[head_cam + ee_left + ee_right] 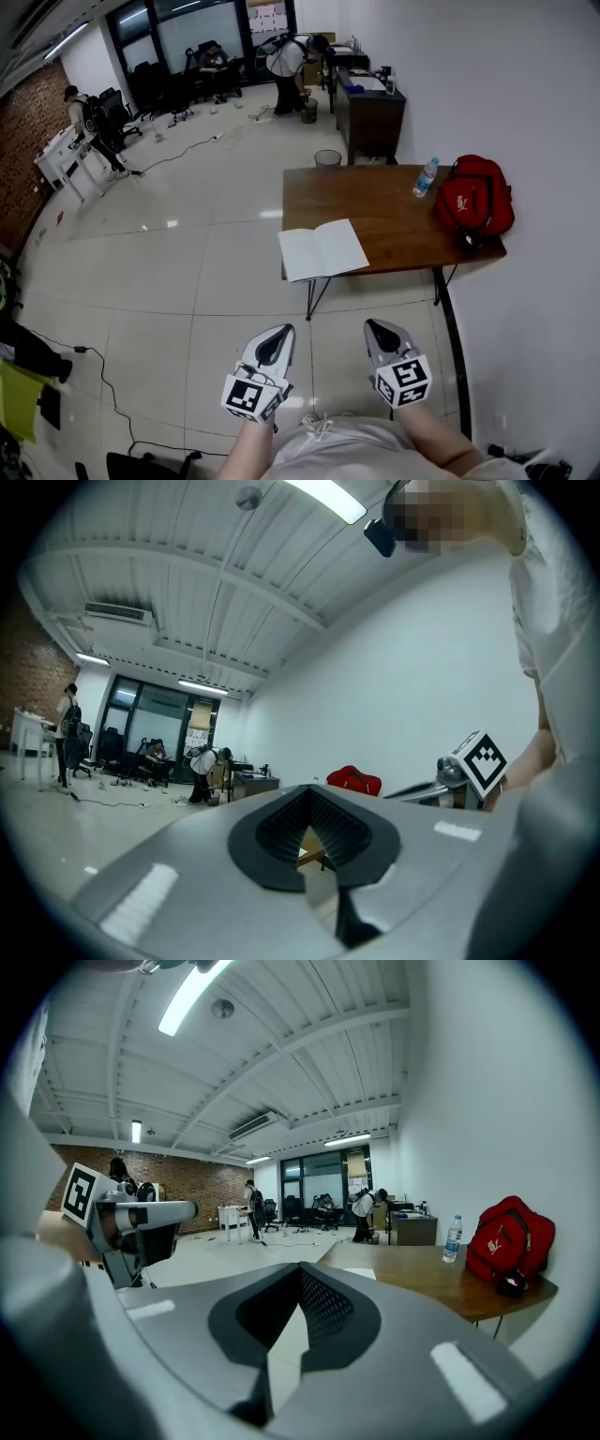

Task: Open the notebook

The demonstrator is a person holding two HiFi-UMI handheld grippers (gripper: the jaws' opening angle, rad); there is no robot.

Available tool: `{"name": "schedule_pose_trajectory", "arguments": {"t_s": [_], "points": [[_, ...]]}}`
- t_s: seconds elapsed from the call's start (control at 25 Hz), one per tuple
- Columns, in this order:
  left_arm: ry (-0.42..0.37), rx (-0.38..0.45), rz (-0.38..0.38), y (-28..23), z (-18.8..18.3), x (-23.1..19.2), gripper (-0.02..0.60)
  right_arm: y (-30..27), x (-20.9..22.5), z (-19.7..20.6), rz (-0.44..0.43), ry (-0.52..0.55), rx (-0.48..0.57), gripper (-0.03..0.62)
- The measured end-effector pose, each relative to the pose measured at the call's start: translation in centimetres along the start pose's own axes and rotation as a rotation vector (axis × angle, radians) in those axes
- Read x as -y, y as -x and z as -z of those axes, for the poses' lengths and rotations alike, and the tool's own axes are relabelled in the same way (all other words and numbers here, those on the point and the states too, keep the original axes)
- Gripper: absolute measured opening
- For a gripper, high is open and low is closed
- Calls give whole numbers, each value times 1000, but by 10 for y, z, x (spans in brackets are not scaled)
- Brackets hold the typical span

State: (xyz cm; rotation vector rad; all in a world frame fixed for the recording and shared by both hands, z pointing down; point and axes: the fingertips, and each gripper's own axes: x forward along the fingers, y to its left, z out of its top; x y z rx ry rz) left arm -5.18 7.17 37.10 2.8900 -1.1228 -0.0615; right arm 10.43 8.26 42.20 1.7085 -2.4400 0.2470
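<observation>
head view: notebook (322, 249) open on table (394, 202) | left gripper (307, 803), right gripper (300, 1279): closed

The person holds both tools low in front of the body, side by side and apart, tips pointing forward. The left tool (284, 330) angles slightly rightward and the right tool (371, 325) slightly leftward. Each carries its marker cube at the rear, the left cube (251, 394) and the right cube (403, 380), just ahead of the bare forearms (433, 441). In the left gripper view the left tool's (307, 791) jaws meet at the tips with nothing between them. In the right gripper view the right tool (300, 1267) is likewise closed and empty.
</observation>
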Motion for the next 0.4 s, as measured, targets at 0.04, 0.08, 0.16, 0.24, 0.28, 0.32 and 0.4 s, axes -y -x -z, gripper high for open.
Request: {"name": "schedule_pose_trajectory", "arguments": {"t_s": [0.04,0.08,0.16,0.24,0.28,0.32,0.4], "points": [[0,1,2,-1,0,0,5,-1,0,0,-2,1,0,3],[-2,-3,4,-2,2,0,5,-1,1,-1,-3,1,0,3],[-4,0,10,-4,2,1,5,-2,2,0,-5,2,0,3],[-6,8,13,-7,0,3,5,-2,4,0,-5,0,-2,3],[-7,8,15,-8,-1,4,5,-2,5,0,-5,-1,-4,3],[-8,7,15,-9,-1,4,5,-2,6,0,-4,-2,-5,3],[-7,2,17,-12,-1,4,5,-2,8,0,-3,-4,-7,3]]}}
